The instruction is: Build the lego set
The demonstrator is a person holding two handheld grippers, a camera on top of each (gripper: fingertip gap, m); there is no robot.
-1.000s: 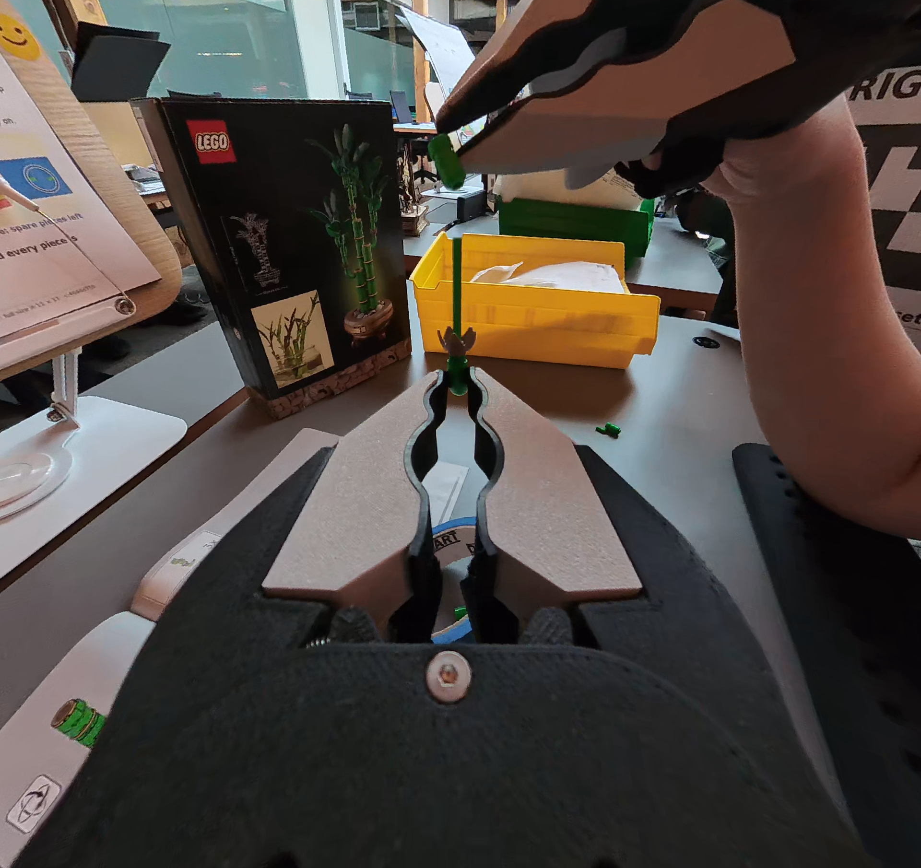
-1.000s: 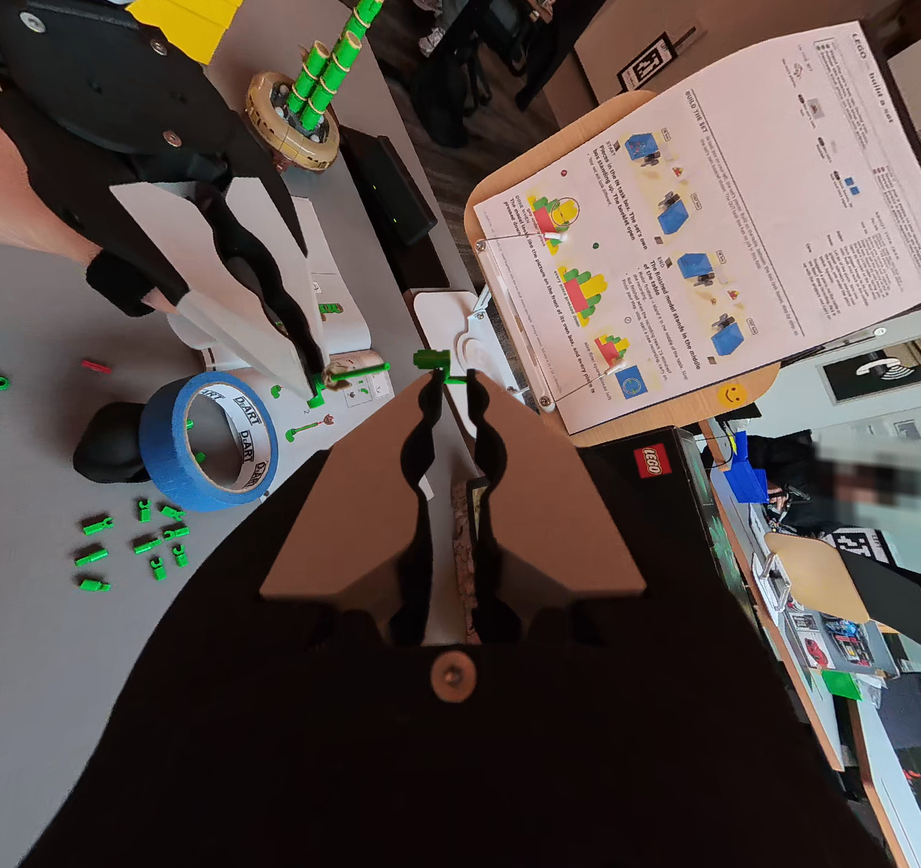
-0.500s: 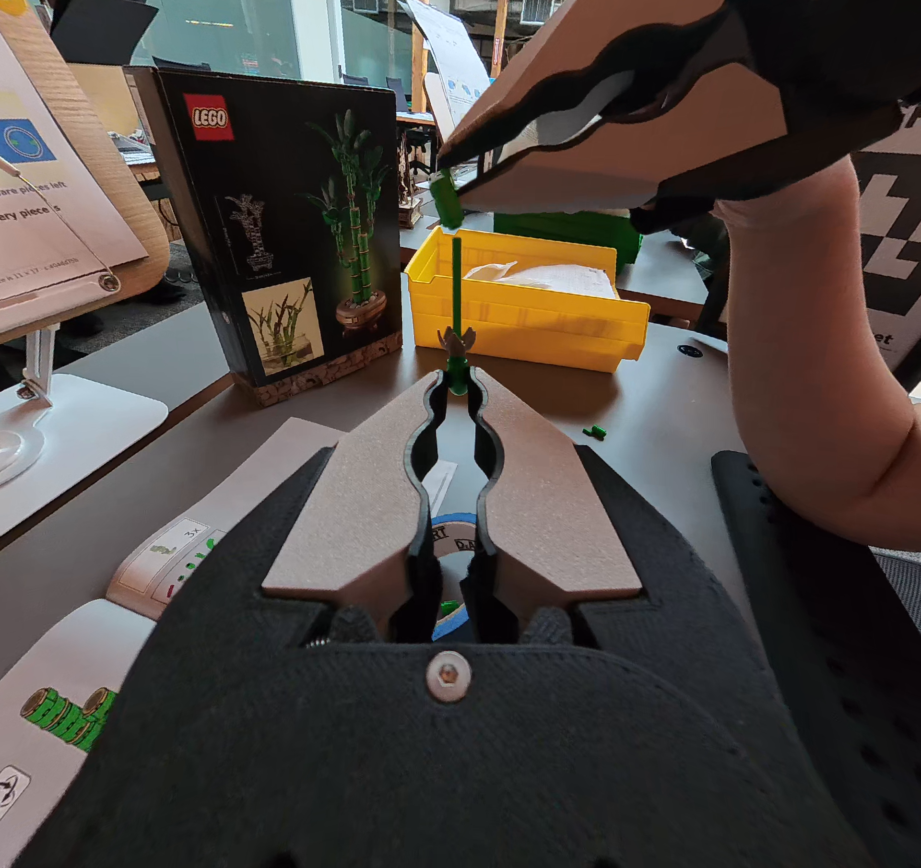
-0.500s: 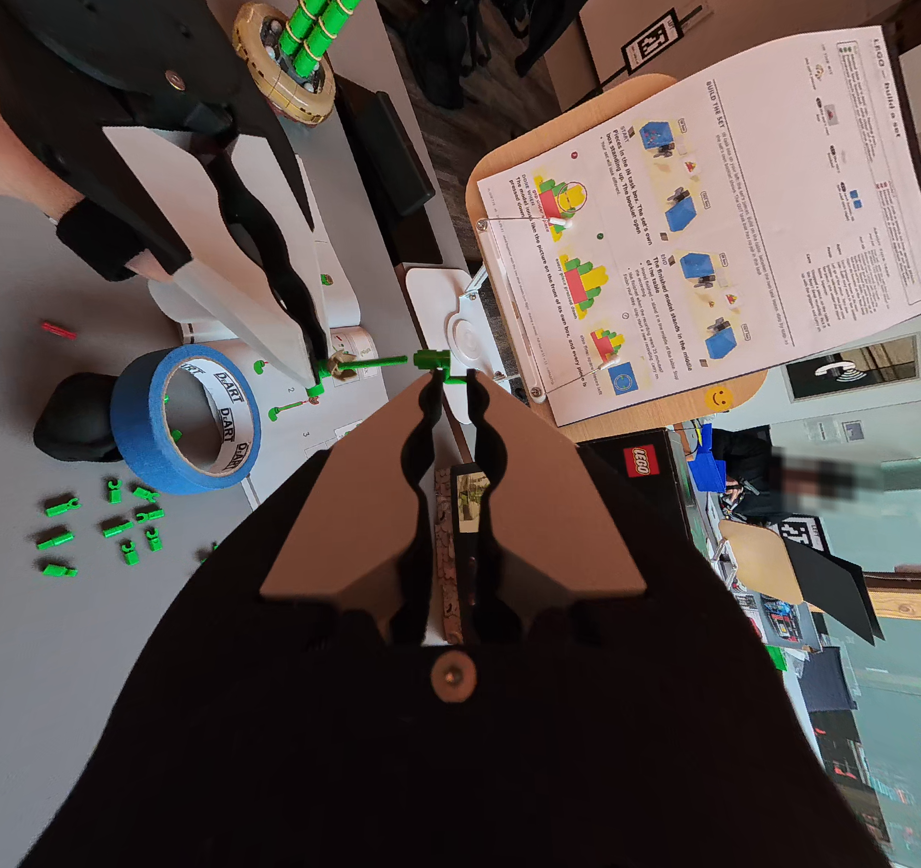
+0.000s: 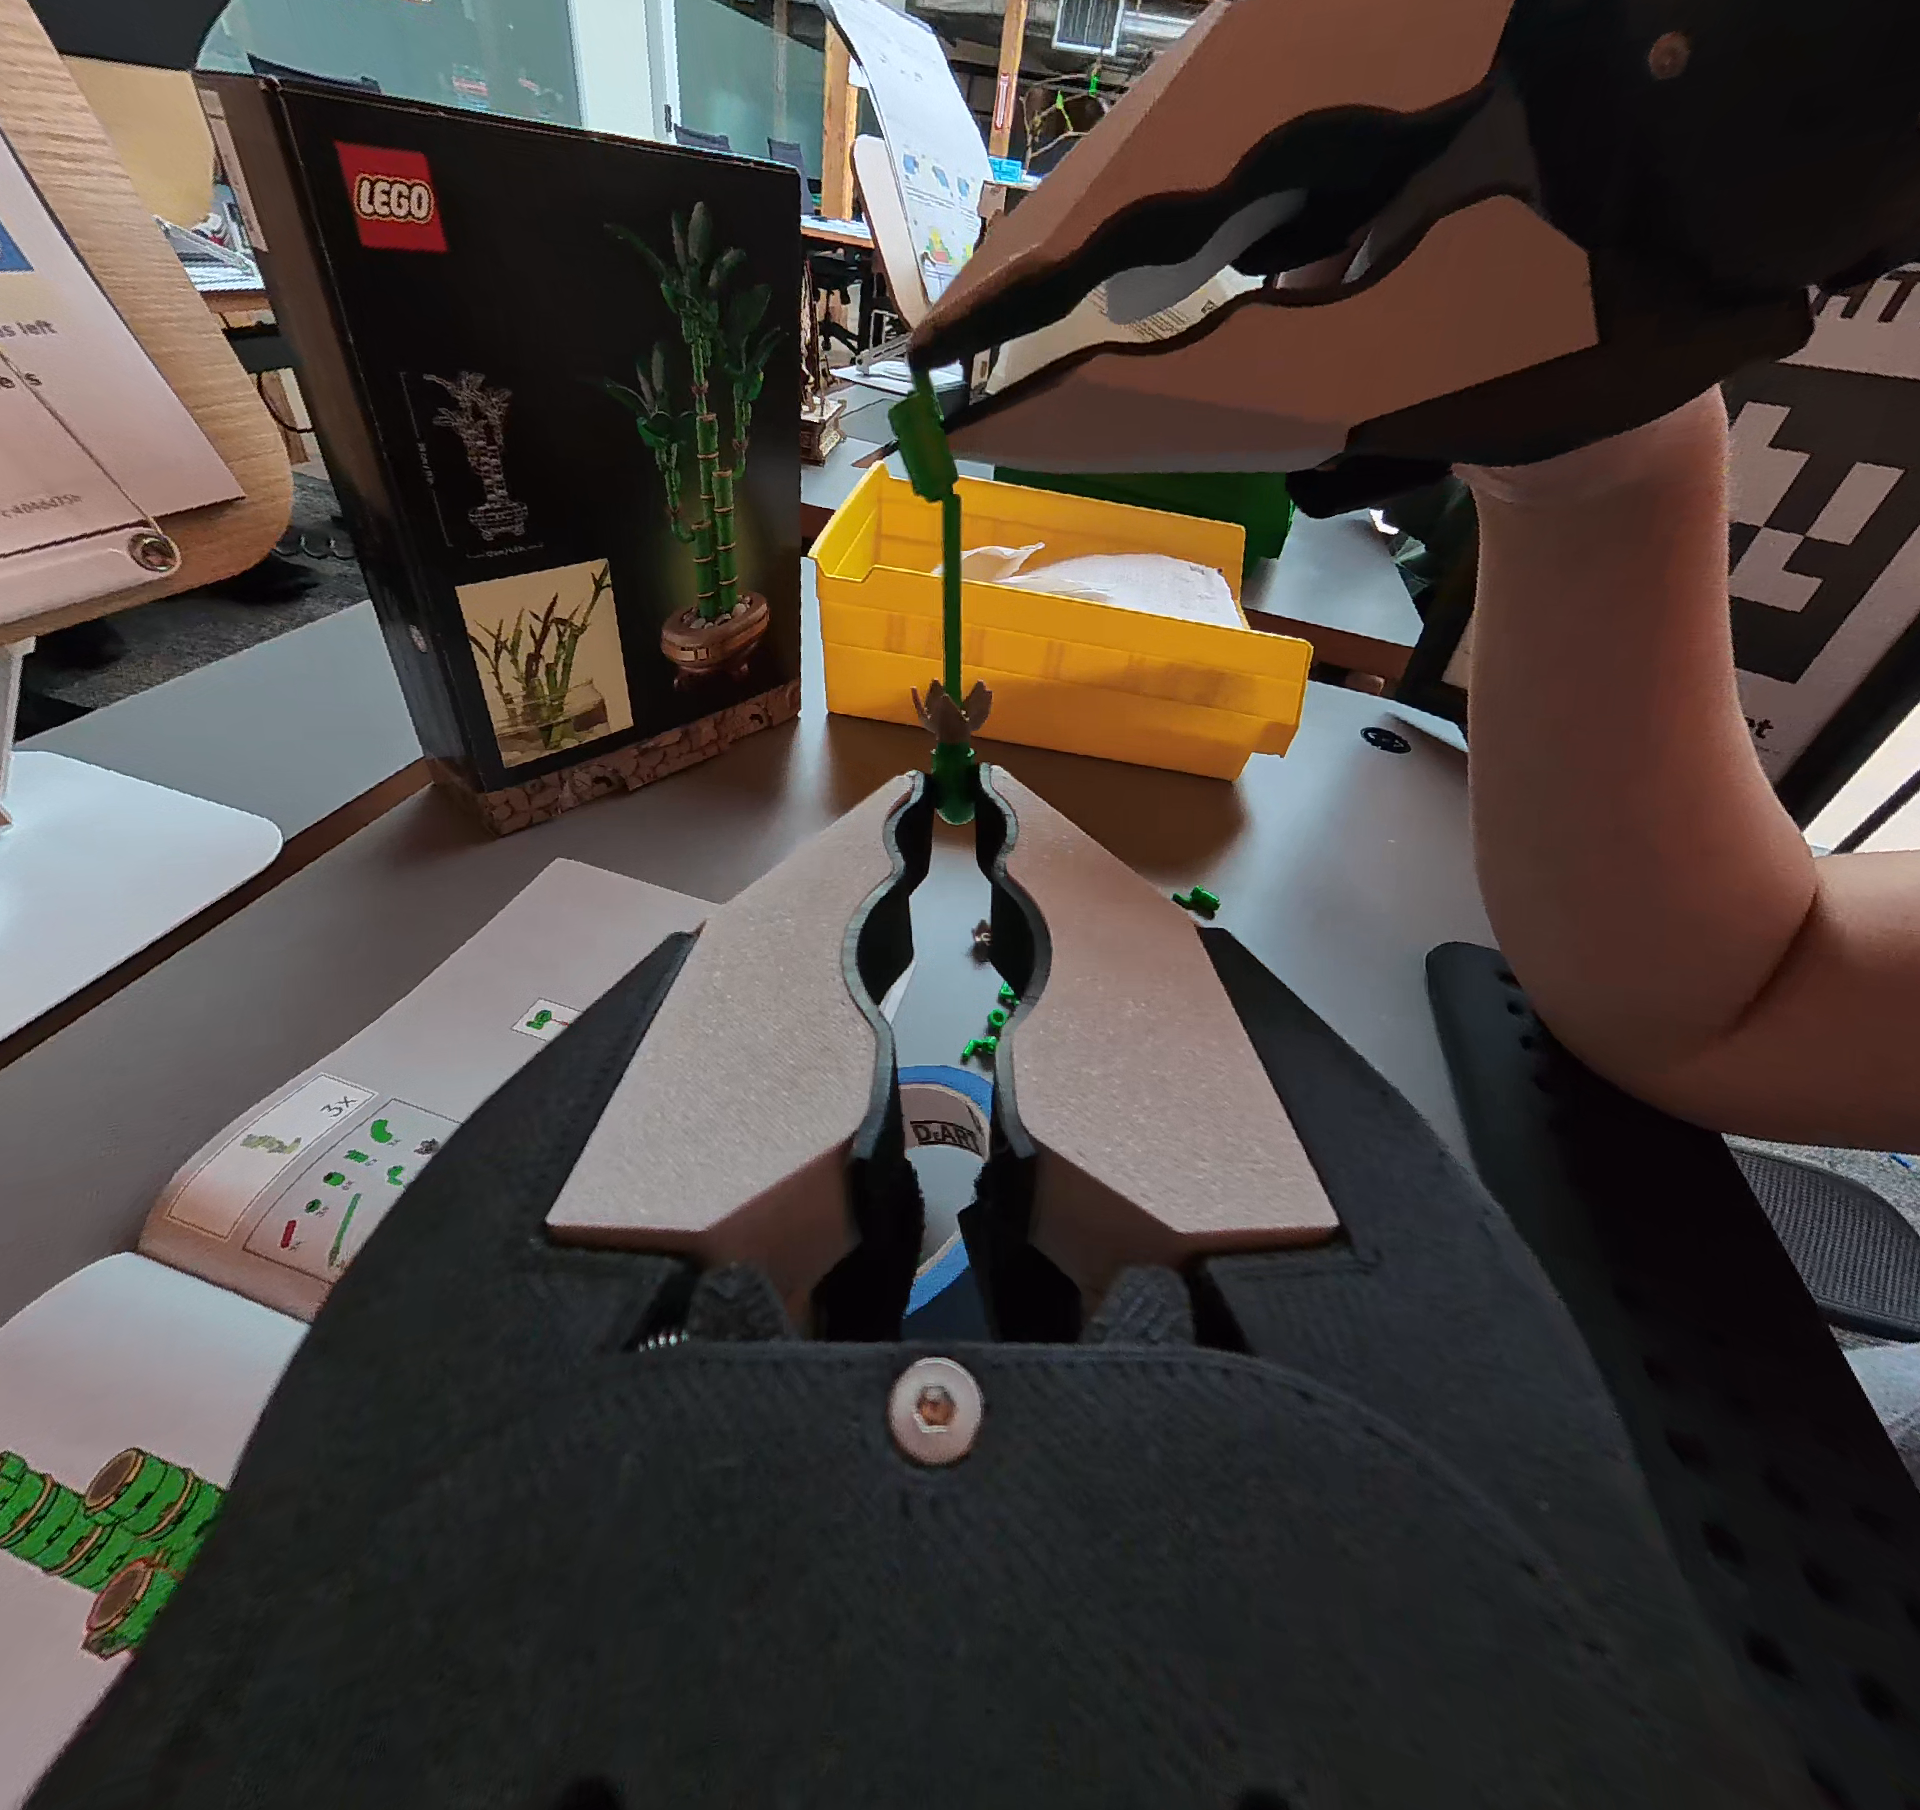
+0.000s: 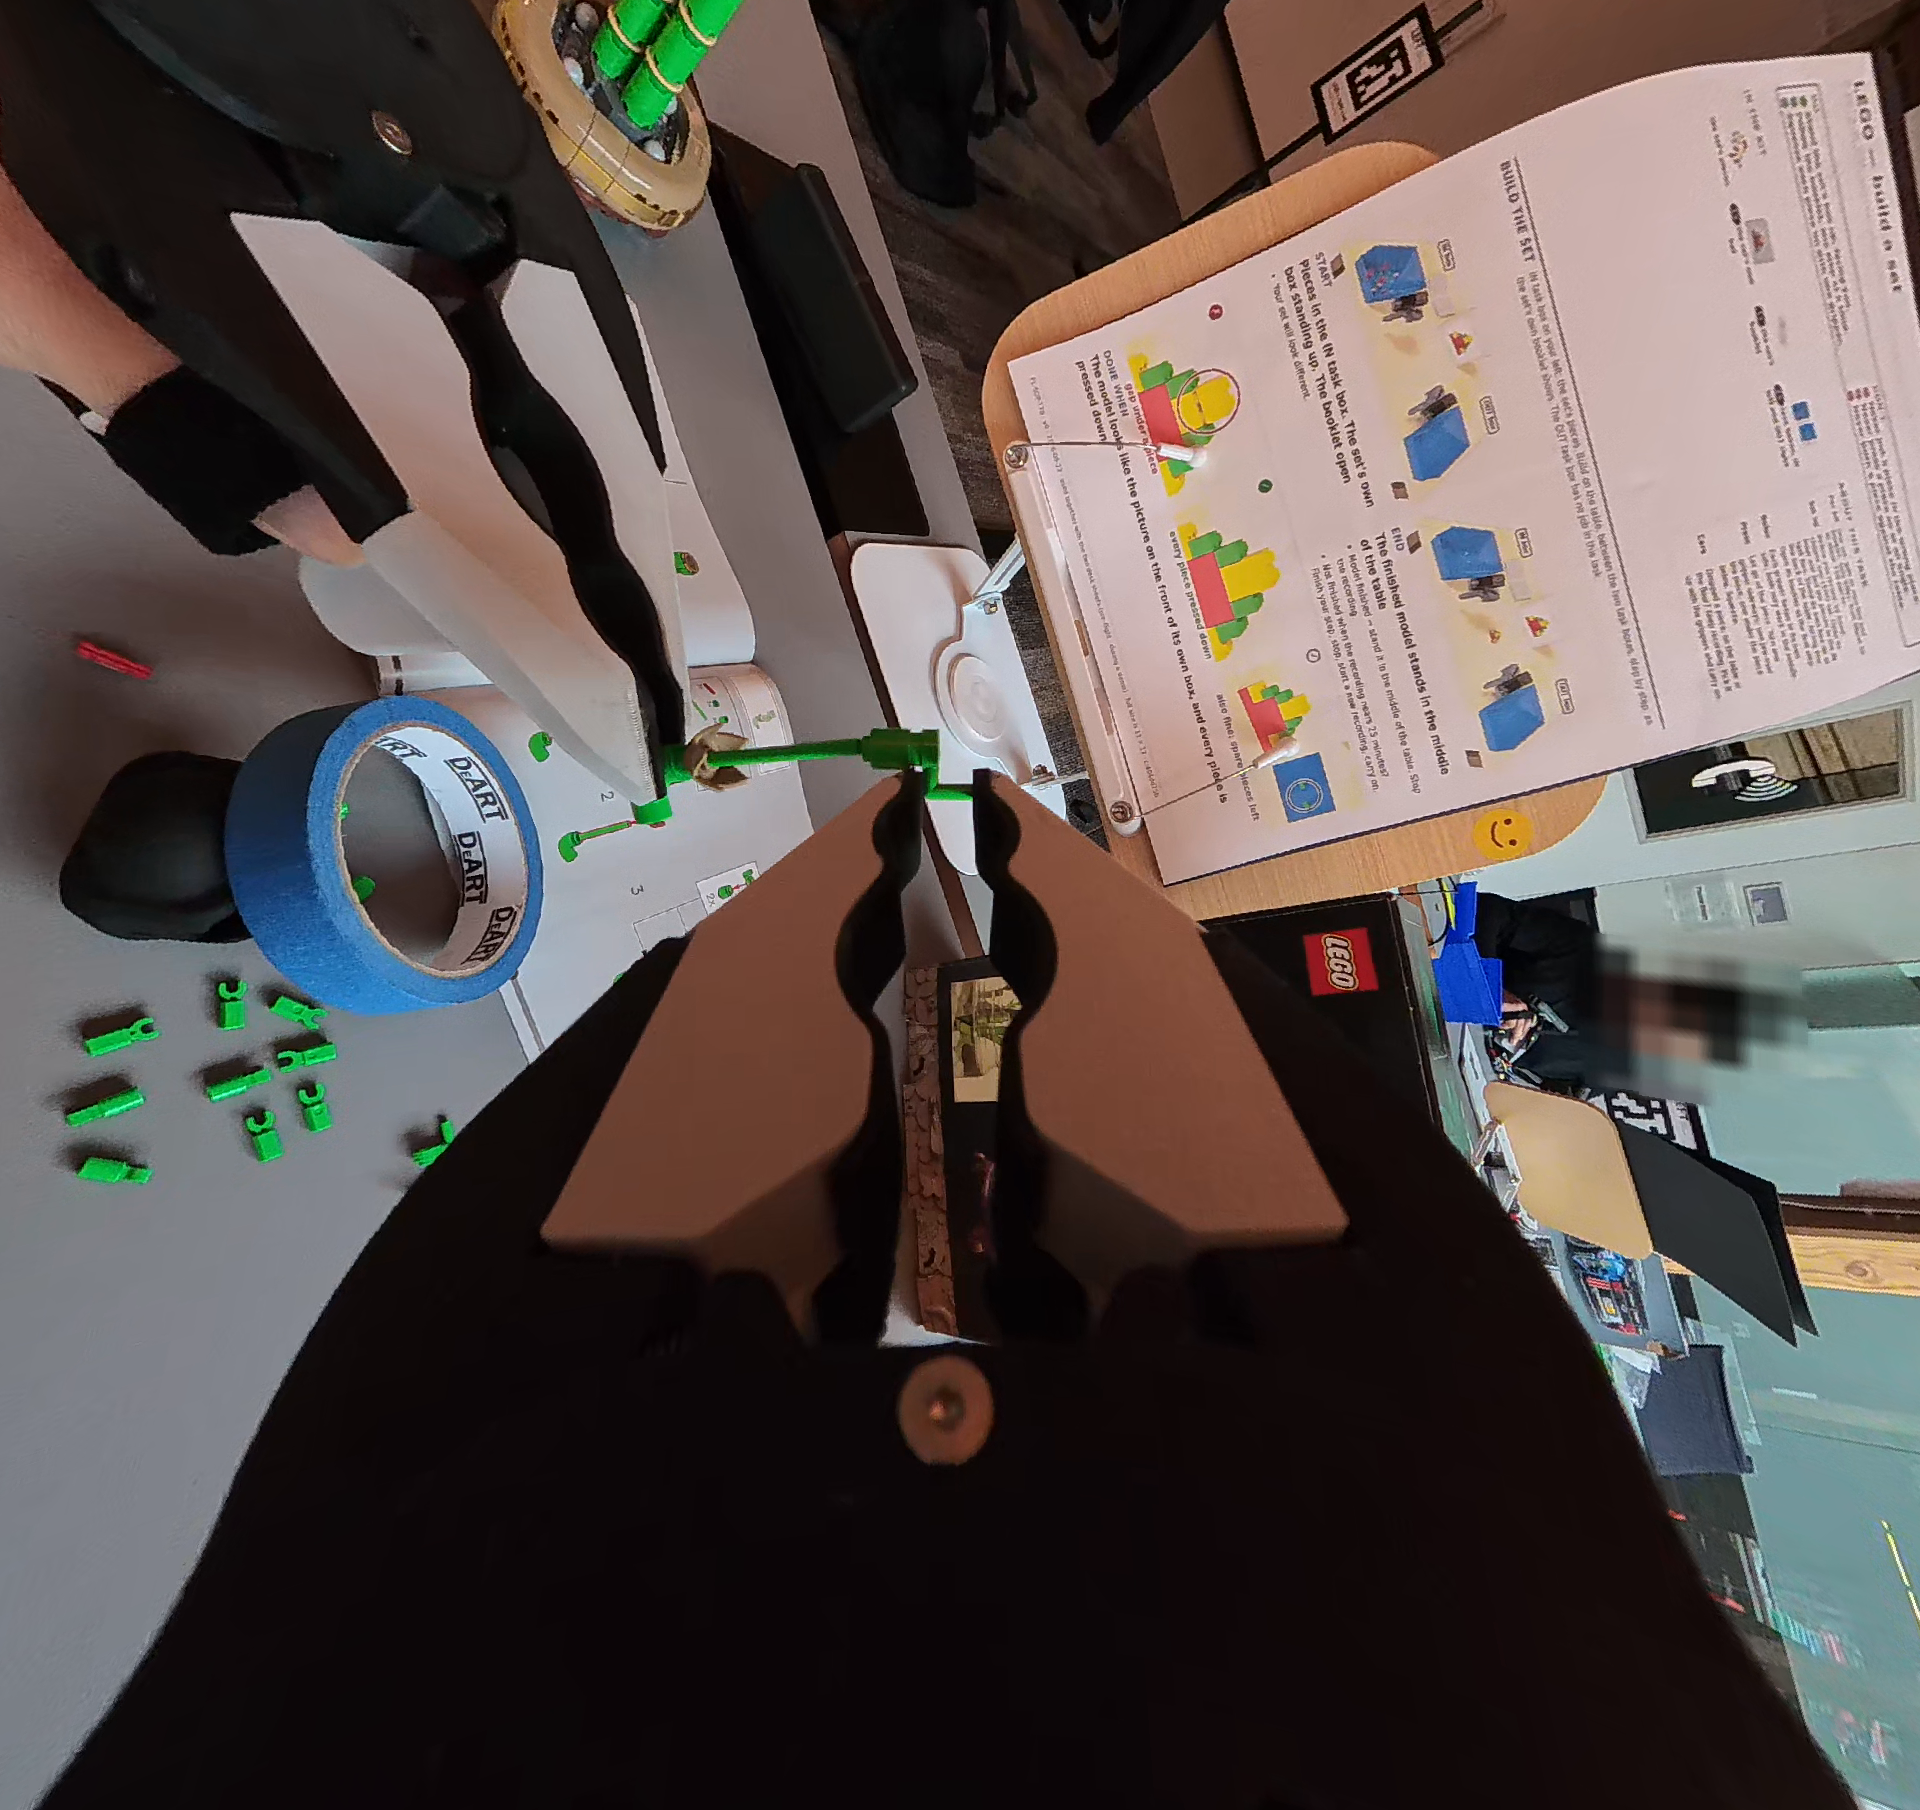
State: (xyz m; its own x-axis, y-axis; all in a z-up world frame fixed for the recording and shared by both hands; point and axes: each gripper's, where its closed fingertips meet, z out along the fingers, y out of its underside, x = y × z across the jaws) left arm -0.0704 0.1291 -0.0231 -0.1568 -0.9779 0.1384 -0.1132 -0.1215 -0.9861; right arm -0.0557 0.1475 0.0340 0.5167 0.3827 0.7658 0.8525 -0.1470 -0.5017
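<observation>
My left gripper is shut on the base of a thin green stem and holds it upright above the table. A small brown leaf piece sits low on the stem. My right gripper is shut on a small green connector, which sits on the stem's top end. In the left wrist view the right gripper comes in from the upper right with the connector. In the right wrist view the stem runs left to the left gripper.
A black set box and a yellow bin stand behind. A blue tape roll, several loose green pieces, the open booklet and the bamboo model in its tan pot are on the table. An instruction sheet stands on a holder. The left gripper's tips are roughly 6 centimetres from the right gripper's. It is some 15 centimetres from my left tips to the blue tape roll.
My right gripper has come down with the green connector, from a gap above the stem onto its top end. The stem now leans slightly. My left gripper has kept its hold.
</observation>
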